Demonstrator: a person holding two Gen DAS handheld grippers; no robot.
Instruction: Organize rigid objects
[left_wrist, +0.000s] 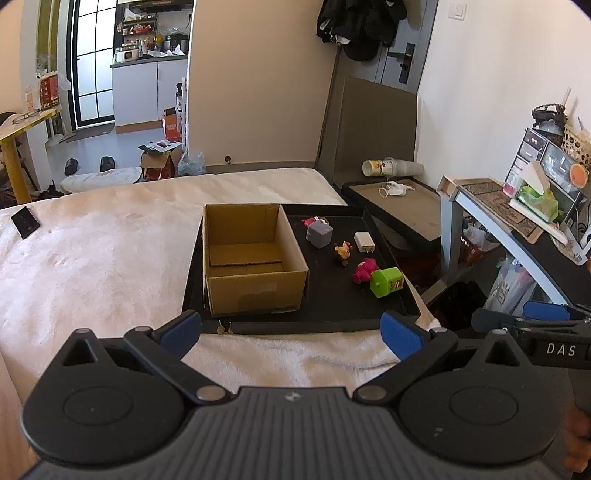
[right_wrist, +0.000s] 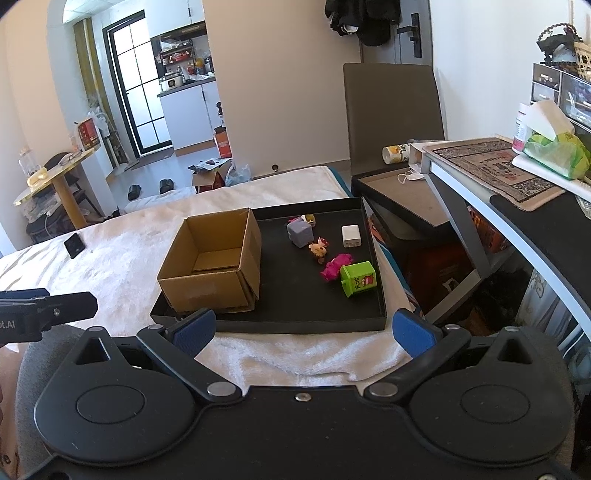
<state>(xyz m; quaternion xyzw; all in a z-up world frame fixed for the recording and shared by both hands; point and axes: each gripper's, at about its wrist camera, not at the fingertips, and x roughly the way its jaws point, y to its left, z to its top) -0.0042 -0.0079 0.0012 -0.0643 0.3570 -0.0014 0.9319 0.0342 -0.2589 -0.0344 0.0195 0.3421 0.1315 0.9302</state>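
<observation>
On the black tray (left_wrist: 332, 306), left to right: empty cardboard box (left_wrist: 251, 258), grey cube (left_wrist: 319, 234), white charger (left_wrist: 364, 242), pink toy (left_wrist: 364, 271), green carton (right_wrist: 358, 278). Only my right view shows the carton's print. Items behind the cube are unclear. My left gripper (left_wrist: 291, 330) and right gripper (right_wrist: 303, 330) gape wide, short of the tray.

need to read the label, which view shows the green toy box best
The right wrist view: the green toy box shows its printed front face nearly head-on. In the left wrist view it is turned, showing only a sliver of label.

White-blanketed bed (left_wrist: 110, 236), beige walls (left_wrist: 258, 81)
</observation>
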